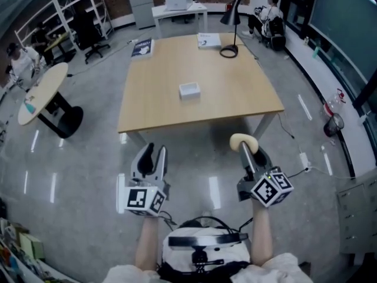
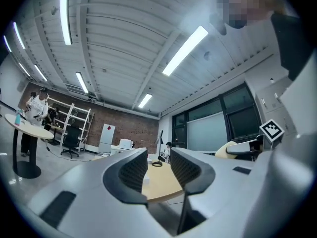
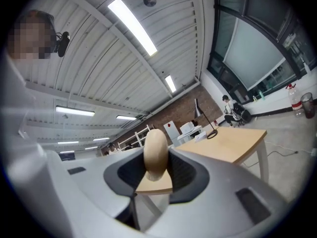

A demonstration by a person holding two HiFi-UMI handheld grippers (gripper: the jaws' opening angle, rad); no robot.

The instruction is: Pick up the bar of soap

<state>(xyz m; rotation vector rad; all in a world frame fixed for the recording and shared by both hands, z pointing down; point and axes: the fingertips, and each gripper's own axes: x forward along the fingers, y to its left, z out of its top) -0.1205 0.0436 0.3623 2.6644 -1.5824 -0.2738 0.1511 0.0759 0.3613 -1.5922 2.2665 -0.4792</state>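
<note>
A beige oval bar of soap (image 1: pixel 243 141) stands on edge between the jaws of my right gripper (image 1: pixel 250 153), which is shut on it, low in front of the wooden table (image 1: pixel 153 108). The right gripper view has the soap (image 3: pixel 155 151) pinched between the dark ribbed pads (image 3: pixel 182 175), sticking up above them. My left gripper (image 1: pixel 154 157) is held level with it to the left, apart from the table. Its jaws (image 2: pixel 158 168) stand a little apart with nothing between them; only the table shows through the gap.
On the table lie a small white box (image 1: pixel 189 89), a black desk lamp (image 1: pixel 230 22), a dark book (image 1: pixel 141 47) and white papers (image 1: pixel 209 40). A round side table (image 1: pixel 44 93) stands at the left. People sit at the far left and far right. The floor is glossy grey.
</note>
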